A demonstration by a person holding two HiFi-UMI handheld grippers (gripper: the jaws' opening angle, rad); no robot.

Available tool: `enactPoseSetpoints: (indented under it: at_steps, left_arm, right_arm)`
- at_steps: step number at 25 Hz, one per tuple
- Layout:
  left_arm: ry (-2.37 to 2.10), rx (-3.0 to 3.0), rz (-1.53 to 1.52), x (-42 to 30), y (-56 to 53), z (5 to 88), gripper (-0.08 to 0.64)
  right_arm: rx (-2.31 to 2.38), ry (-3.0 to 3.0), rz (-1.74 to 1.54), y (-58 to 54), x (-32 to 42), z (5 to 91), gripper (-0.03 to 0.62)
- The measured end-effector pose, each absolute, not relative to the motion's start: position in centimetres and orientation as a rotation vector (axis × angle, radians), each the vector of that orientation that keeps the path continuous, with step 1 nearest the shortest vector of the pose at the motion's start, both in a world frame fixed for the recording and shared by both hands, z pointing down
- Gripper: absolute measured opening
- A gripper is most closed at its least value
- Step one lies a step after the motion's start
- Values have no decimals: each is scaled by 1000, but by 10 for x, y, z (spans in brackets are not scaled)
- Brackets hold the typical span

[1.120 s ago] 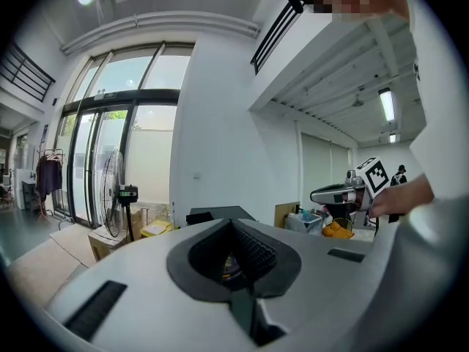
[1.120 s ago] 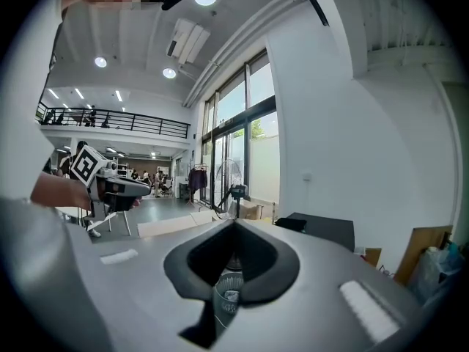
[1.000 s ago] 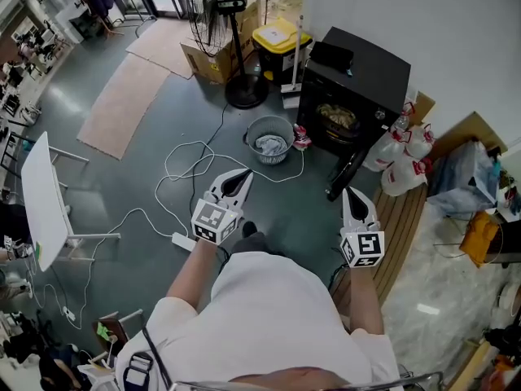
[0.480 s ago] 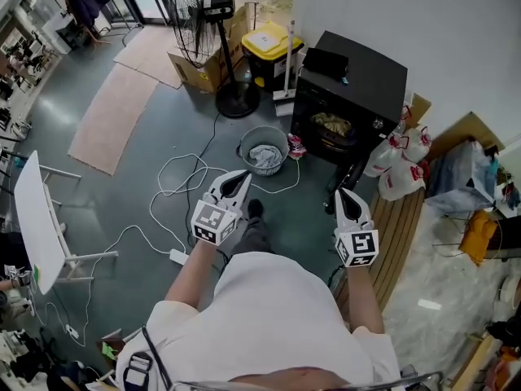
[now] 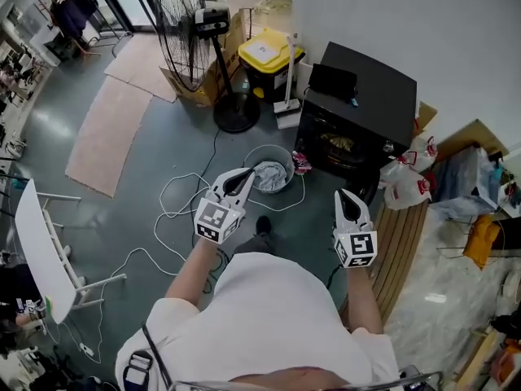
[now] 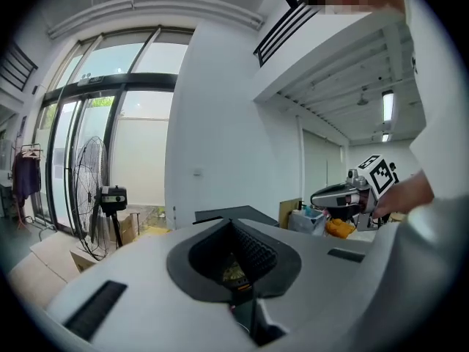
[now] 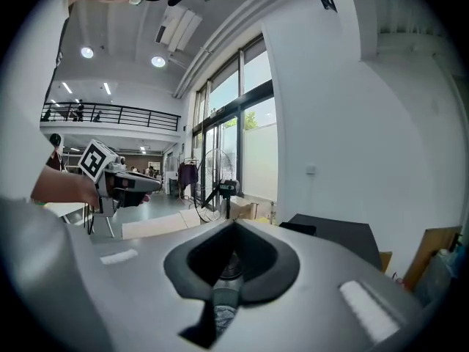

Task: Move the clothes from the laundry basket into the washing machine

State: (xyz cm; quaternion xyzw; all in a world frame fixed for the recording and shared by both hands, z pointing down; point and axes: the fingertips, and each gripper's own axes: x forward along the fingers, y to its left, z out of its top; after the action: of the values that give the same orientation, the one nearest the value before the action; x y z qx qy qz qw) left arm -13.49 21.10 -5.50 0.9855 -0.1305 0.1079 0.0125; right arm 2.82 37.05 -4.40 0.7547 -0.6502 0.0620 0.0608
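**Head view: both tools closed and empty, basket on the floor ahead**

The left tool (image 5: pixel 242 177) has its jaws together and holds nothing. The right tool (image 5: pixel 344 198) is the same, jaws together and empty. The round grey laundry basket (image 5: pixel 269 147) sits on the floor at 12 o'clock from the person, just past the left tool's tip, with pale clothes (image 5: pixel 273 174) inside. The black washing machine (image 5: pixel 366 88) stands at 1 o'clock against the white wall, just beside the basket, and fabric (image 5: pixel 338 143) shows in its open front. A standing fan (image 5: pixel 213 23) is at 11 o'clock. A white cable (image 5: pixel 183 194) loops over the floor at the basket's 8 o'clock.
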Motion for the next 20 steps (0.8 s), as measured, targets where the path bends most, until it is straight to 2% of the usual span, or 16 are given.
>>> enactPoseSetpoints:
  at_steps: [11, 20]
  left_arm:
    - [-293, 3071, 371, -80, 82, -50, 5]
    - [-295, 3035, 390, -68, 40, -37, 6]
  right_arm:
    - [2325, -1886, 240, 247, 69, -37, 11]
    - [2288, -1881, 286, 203, 82, -27, 11]
